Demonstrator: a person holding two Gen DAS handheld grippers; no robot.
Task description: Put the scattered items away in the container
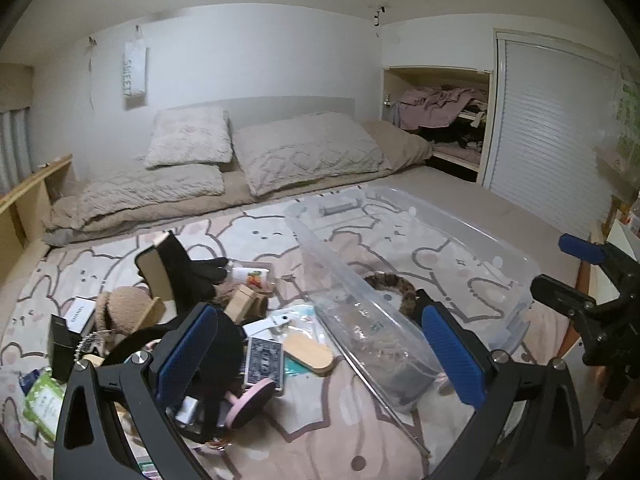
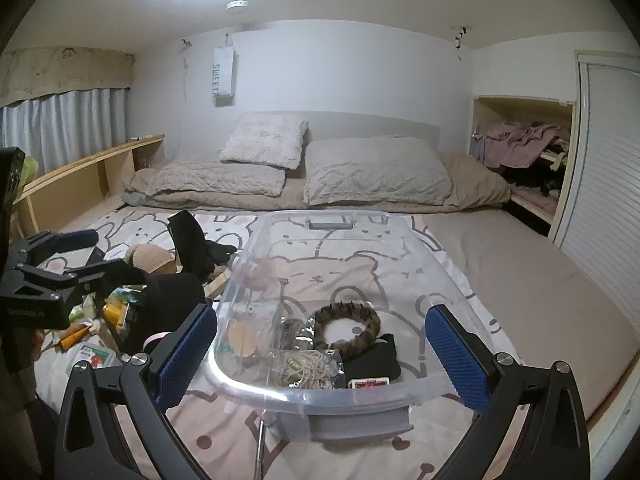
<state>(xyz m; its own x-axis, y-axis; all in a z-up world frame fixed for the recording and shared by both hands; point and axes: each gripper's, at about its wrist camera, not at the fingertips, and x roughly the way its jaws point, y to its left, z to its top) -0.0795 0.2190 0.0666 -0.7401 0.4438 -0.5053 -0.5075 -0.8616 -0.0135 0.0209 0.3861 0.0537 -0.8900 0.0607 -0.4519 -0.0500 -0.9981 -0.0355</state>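
Observation:
The clear plastic container (image 2: 256, 384) lies on the bear-print blanket (image 2: 400, 280). Inside it are a brown furry ring (image 2: 346, 328), a black cloth (image 2: 374, 358), a small red box (image 2: 368, 383) and a bagged tangle of cord (image 2: 308, 368). My right gripper (image 2: 322, 356) stands open over the container's near end, nothing between its pads; it also shows at the right edge of the left wrist view (image 1: 568, 272). My left gripper (image 1: 320, 356) is open above the scattered pile: a card deck (image 1: 264, 364), a wooden paddle (image 1: 308, 354), a brown plush toy (image 1: 124, 308), a black glove (image 1: 192, 276) and a black cloth (image 1: 224, 344) beside its left pad.
Pillows (image 1: 304, 152) and a folded duvet lie at the head of the bed. A wooden shelf (image 2: 92, 172) runs along the left, an open closet (image 2: 524, 152) and a slatted door (image 2: 608, 168) along the right. A green wipes pack (image 1: 42, 400) and black box (image 1: 64, 344) lie far left.

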